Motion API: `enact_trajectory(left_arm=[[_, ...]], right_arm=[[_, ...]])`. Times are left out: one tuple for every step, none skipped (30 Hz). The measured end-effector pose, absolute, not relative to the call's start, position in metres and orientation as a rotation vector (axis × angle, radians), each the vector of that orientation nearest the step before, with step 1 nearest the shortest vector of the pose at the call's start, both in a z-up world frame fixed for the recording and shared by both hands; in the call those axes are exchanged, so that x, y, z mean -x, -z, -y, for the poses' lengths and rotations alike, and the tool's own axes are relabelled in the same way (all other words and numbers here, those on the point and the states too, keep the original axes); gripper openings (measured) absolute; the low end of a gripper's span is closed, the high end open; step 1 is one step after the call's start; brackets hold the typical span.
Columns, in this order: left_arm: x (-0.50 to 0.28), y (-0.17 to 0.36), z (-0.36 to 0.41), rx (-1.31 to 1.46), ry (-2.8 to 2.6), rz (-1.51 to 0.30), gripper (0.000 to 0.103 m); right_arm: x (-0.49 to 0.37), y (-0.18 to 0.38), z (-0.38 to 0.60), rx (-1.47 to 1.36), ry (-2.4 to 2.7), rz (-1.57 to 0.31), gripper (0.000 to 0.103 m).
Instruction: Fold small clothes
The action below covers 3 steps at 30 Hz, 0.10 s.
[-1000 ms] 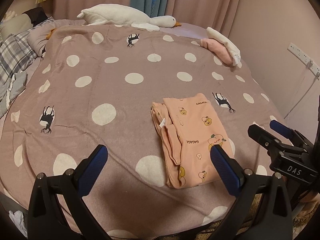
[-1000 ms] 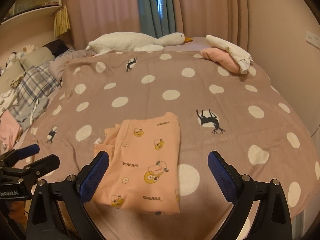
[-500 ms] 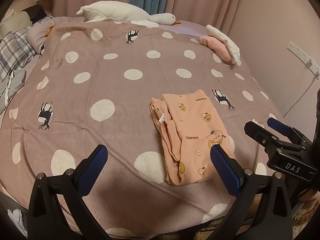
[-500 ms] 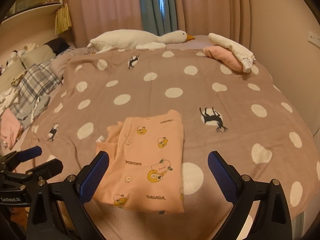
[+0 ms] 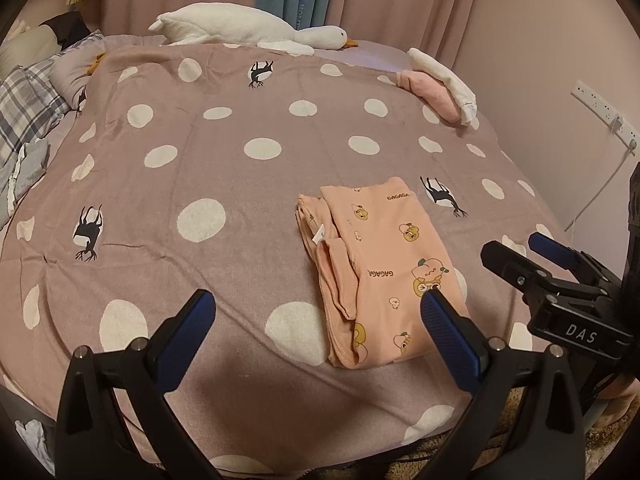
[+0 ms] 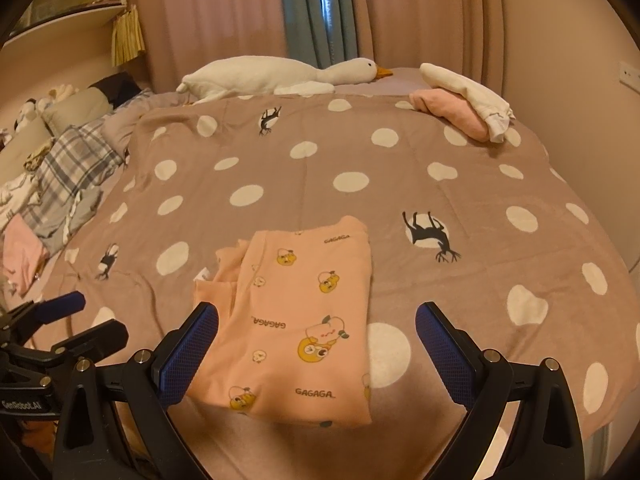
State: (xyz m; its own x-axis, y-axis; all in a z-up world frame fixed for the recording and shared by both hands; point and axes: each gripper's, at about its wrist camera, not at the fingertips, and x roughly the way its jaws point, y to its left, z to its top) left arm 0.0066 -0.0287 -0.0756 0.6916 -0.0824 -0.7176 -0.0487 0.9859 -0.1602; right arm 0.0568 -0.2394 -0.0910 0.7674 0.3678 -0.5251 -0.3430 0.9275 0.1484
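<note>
Peach cotton, printed with little cartoon fruit, lay folded into a neat rectangle: the small garment (image 5: pixel 380 268) rested flat on the spotted blanket (image 5: pixel 224 168) near the bed's front edge. Both grippers hung above that edge with jaws spread wide and holding nothing, the left gripper (image 5: pixel 316 316) just left of the garment, the right gripper (image 6: pixel 316 332) straddling its near end. A plush goose (image 6: pixel 280 74) lay along the far side (beak toward the folded pink-and-white clothes (image 6: pixel 468 108)).

Peach cartoon-print garment (image 6: pixel 304 312); mauve white-dotted blanket (image 6: pixel 400 160); white goose plush (image 6: pixel 276 76).
</note>
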Motion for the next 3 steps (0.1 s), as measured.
enact_trajectory(left_arm=[[-0.0067,0.075,0.0286,0.172,0.02,-0.807,0.103],[-0.0069,0.0749,0.0285,0.172,0.019,-0.806,0.103],[-0.0071,0.0748,0.0283,0.171,0.018,-0.806,0.103]], right_arm=[[-0.0569,0.091,0.2393,-0.045,-0.386,-0.579,0.098],[-0.0568,0.0911,0.2393,-0.045,-0.385,-0.581,0.098],[-0.057,0.0912,0.2391,-0.045,-0.385,-0.582,0.098]])
